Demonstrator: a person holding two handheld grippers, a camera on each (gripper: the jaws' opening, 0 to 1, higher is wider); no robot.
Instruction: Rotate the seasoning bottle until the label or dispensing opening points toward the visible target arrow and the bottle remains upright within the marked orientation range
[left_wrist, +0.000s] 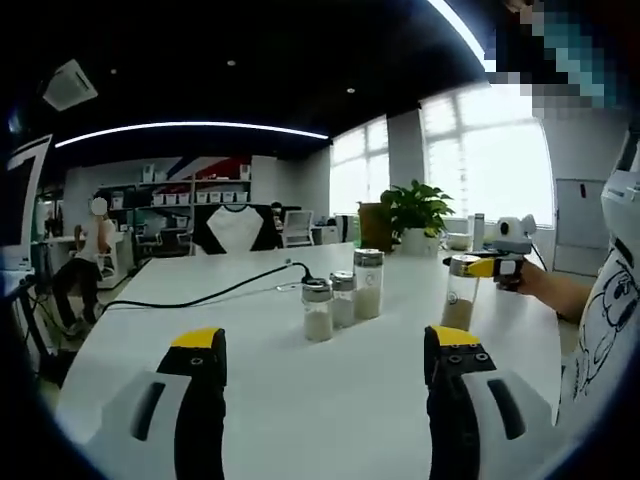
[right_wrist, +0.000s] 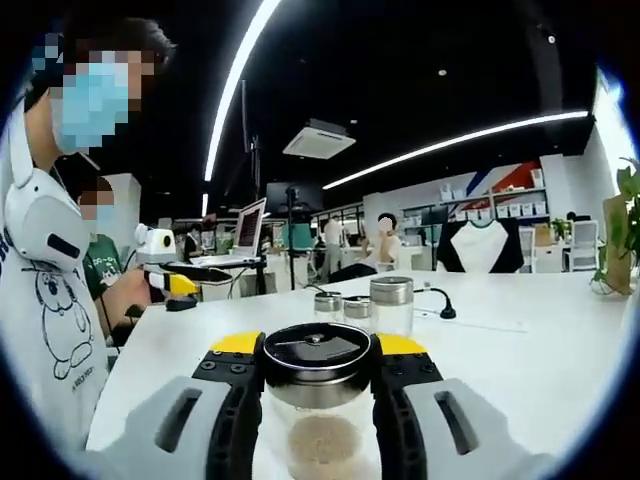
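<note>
My right gripper (right_wrist: 318, 352) is shut on a glass seasoning bottle (right_wrist: 322, 440) with a dark metal lid and pale granules inside, held upright above the white table (right_wrist: 520, 360). The left gripper view has that same bottle (left_wrist: 460, 300) at the right, gripped near its lid by the right gripper (left_wrist: 480, 266). Three more seasoning bottles (left_wrist: 343, 297) stand in a close row mid-table, also seen as a row of bottles (right_wrist: 390, 305) just past the held one. My left gripper (left_wrist: 327, 342) is open over the near table with nothing between its jaws, and it appears at the left as the left gripper (right_wrist: 185, 282).
A black cable with a plug (left_wrist: 240, 285) runs across the table behind the bottles. A potted plant (left_wrist: 415, 212) stands at the far edge. A person (right_wrist: 50, 300) holds both grippers. A laptop (right_wrist: 248, 228) and seated people (left_wrist: 90, 260) are behind.
</note>
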